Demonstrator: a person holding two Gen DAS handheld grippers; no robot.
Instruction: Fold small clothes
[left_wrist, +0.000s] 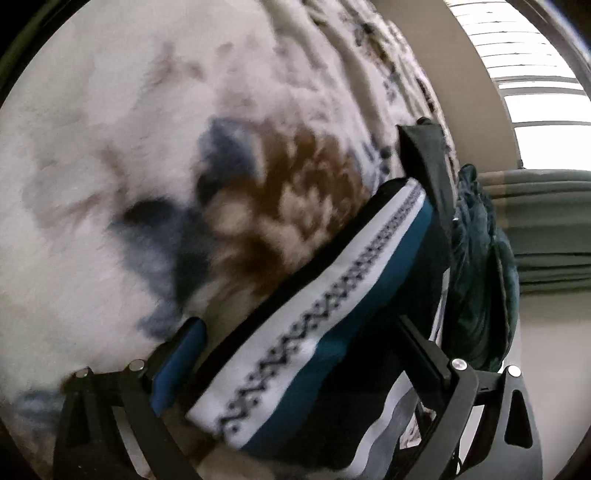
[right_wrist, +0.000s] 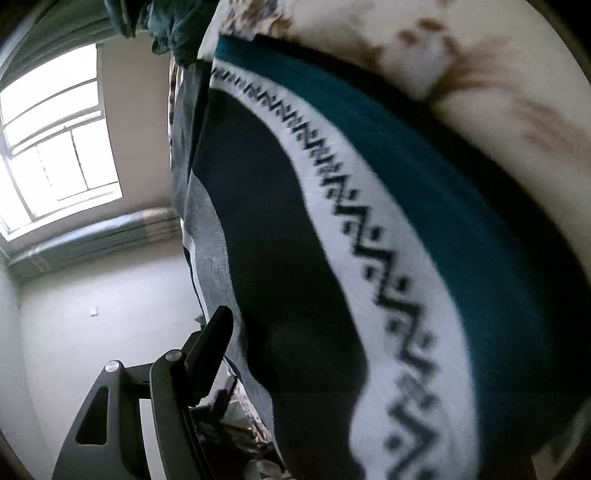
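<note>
Closest to the left wrist camera, the left gripper (left_wrist: 295, 354) stands with its jaws spread wide, a blue-padded finger (left_wrist: 177, 369) on one side and a black finger (left_wrist: 421, 354) on the other. The folded garment (left_wrist: 325, 317) lies between them, and neither pad presses on it. Its white band with a dark zigzag pattern runs long from the lower left to the upper right, edged by a teal stripe.

In the right wrist view, only one finger (right_wrist: 210, 343) of the right gripper shows, clear of the cloth; the jaws look released, with the garment (right_wrist: 388, 240) filling the space beside it.

The garment rests on a bedspread (left_wrist: 129, 147) printed with brown and blue blotches. Farther off lie a dark crumpled cloth (left_wrist: 476, 266), a curtain (left_wrist: 546, 229) and a bright window (right_wrist: 55, 147).
</note>
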